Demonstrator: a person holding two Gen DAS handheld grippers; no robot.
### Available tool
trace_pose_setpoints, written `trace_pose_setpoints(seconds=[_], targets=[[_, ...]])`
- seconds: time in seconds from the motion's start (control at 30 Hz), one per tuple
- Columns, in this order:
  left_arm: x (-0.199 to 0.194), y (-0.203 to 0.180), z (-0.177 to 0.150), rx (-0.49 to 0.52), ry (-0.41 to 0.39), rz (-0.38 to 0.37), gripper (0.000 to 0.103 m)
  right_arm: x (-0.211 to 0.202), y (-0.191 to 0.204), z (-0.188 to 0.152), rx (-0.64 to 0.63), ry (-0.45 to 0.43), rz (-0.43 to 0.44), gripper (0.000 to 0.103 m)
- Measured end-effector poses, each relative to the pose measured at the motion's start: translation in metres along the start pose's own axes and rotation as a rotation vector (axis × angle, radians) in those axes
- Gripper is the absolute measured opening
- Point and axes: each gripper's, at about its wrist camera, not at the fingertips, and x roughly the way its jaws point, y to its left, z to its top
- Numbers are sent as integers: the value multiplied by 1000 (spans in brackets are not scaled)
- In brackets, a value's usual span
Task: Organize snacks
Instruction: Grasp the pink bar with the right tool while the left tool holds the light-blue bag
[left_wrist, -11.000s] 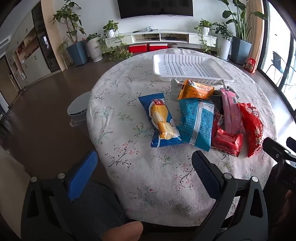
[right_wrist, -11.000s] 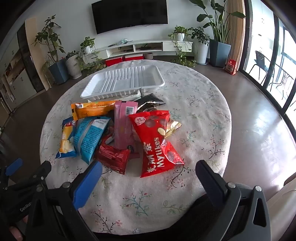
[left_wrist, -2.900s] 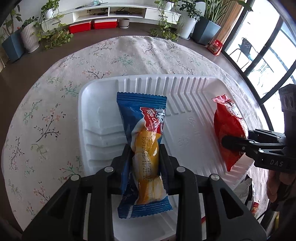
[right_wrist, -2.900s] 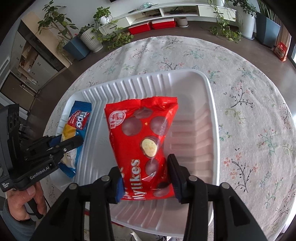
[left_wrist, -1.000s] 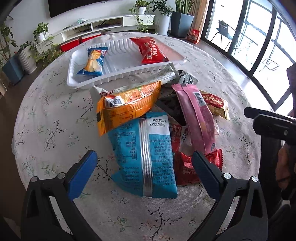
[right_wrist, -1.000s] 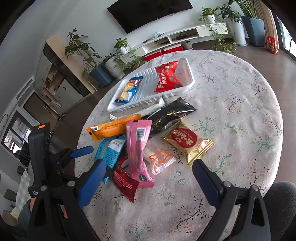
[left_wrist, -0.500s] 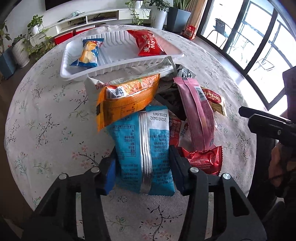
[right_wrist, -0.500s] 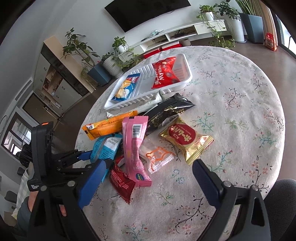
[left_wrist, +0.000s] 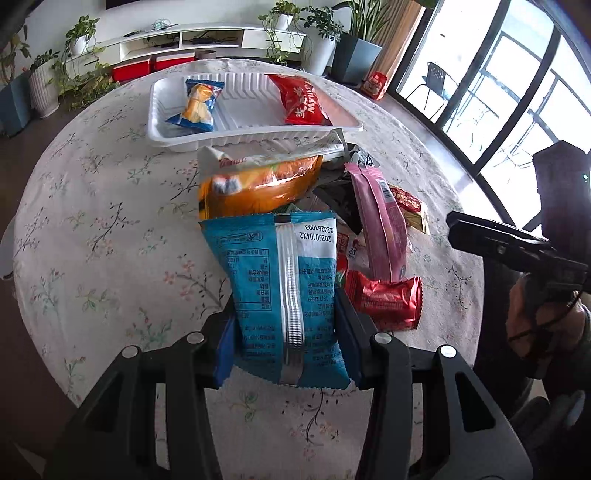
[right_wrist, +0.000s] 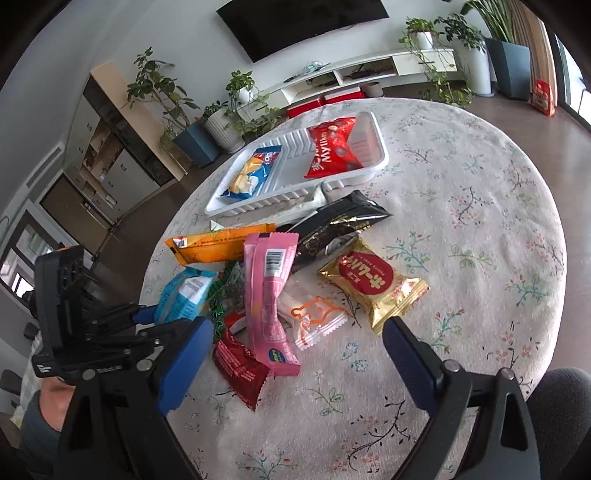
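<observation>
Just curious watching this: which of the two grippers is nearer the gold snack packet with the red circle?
Right. The right gripper hangs open just in front of the gold packet; the left gripper sits across the pile, shut on the light blue packet.

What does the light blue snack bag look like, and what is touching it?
The light blue snack bag is a shiny plastic pouch showing its back: white panels of small print, a printed date and a silvery seam down the middle, with zigzag-cut ends. The left gripper has just been closing on it and now pinches its near end between blue pads. Its far end reaches over the pile, by the orange packet and the dark red packet. It looks puffy and uncrushed.
</observation>
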Motion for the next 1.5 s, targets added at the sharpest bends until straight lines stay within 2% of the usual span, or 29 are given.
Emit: trace_pose_setpoints(seconds=[0.37, 0.47, 0.73, 0.9, 0.97, 1.07, 1.13, 1.5], targets=[[-13, 24, -32, -128, -35, -60, 44, 47, 24, 10, -38, 127, 2, 72], [-12, 26, -34, -135, -41, -70, 44, 53, 29, 11, -63, 128, -21, 71], [-8, 30, -34, -140, -40, -92, 44, 65, 29, 13, -90, 156, -64, 54], [-6, 28, -33, -135, -41, -96, 44, 69, 33, 14, -137, 171, -93, 50], [-7, 27, -33, -135, -41, -97, 44, 68, 35, 15, -154, 167, -93, 43], [-7, 28, -33, -135, -41, -97, 44, 67, 36, 16, -168, 162, -92, 27], [-7, 28, -33, -136, -42, -98, 44, 65, 34, 16, -163, 159, -85, 23], [-9, 28, -32, -149, -62, -118, 43, 50, 23, 19, -70, 124, 37, 17]])
